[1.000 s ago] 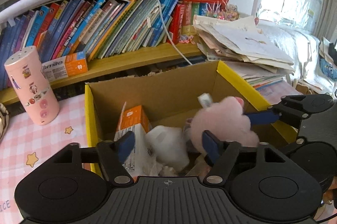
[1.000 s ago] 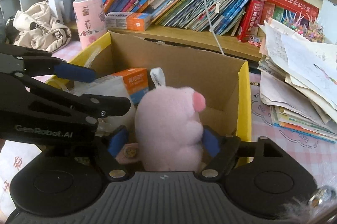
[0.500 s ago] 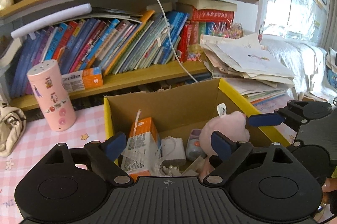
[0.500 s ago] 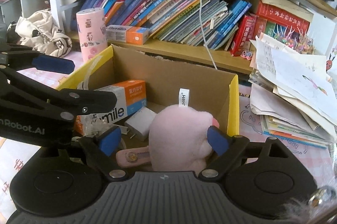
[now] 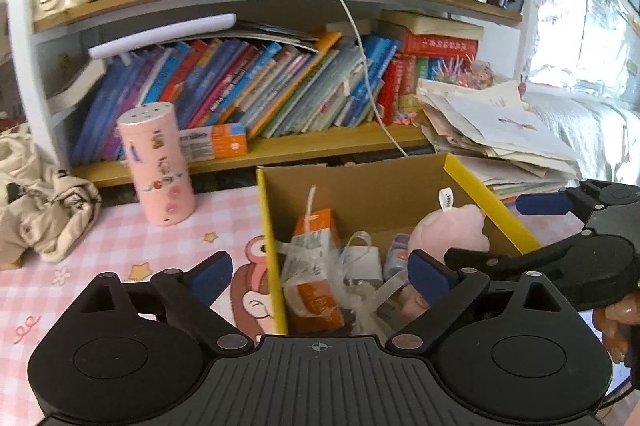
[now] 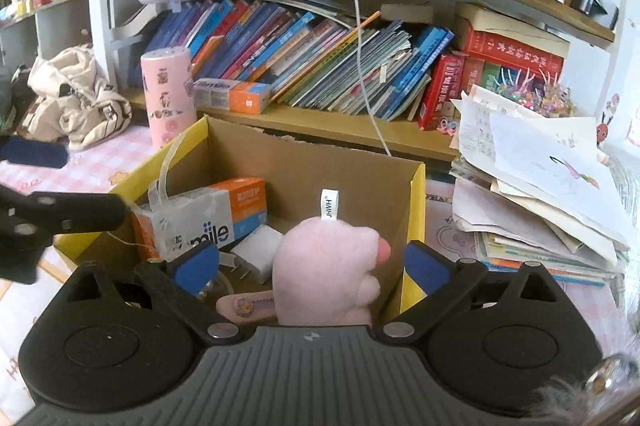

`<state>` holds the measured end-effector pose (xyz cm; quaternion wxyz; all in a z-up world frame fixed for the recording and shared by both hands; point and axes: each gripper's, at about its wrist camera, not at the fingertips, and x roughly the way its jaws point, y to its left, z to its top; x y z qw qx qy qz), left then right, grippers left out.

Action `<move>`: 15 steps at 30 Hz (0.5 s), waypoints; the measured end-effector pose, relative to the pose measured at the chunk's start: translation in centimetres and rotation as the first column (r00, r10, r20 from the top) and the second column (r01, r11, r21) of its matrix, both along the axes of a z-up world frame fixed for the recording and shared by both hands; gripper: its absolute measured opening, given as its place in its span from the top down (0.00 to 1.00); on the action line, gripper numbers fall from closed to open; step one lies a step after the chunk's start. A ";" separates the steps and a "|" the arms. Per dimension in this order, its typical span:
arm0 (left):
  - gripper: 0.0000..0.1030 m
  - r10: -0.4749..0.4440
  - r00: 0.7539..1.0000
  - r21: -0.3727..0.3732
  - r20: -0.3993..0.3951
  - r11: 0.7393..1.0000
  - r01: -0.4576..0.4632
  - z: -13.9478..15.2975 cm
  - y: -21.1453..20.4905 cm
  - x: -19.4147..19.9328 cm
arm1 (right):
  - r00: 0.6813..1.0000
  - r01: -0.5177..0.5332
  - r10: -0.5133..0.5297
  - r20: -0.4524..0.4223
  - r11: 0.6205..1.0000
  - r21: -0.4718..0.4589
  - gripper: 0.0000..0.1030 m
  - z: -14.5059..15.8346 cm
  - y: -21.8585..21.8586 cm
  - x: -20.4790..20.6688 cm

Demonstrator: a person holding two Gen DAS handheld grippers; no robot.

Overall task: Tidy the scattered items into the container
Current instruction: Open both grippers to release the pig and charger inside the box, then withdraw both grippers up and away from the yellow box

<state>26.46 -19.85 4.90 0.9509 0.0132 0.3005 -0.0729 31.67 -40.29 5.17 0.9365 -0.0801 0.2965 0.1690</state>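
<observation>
The left gripper [image 5: 320,272] is spread wide and nothing is held; its jaws have just been opening. The right gripper [image 6: 311,264] is spread wide too, just opened, and the pink plush toy [image 6: 326,266] between its jaws is not squeezed. The toy is sat inside the cardboard box [image 6: 312,165]

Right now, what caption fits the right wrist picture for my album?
Open right gripper above a pink plush toy sitting in the cardboard box beside an orange carton.
</observation>
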 end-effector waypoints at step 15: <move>0.05 0.036 0.999 -0.026 -0.007 0.999 -0.036 -0.7 3.1 -3.9 | 0.989 0.102 -0.106 0.104 0.994 0.038 0.03 0.9 0.6 -4.8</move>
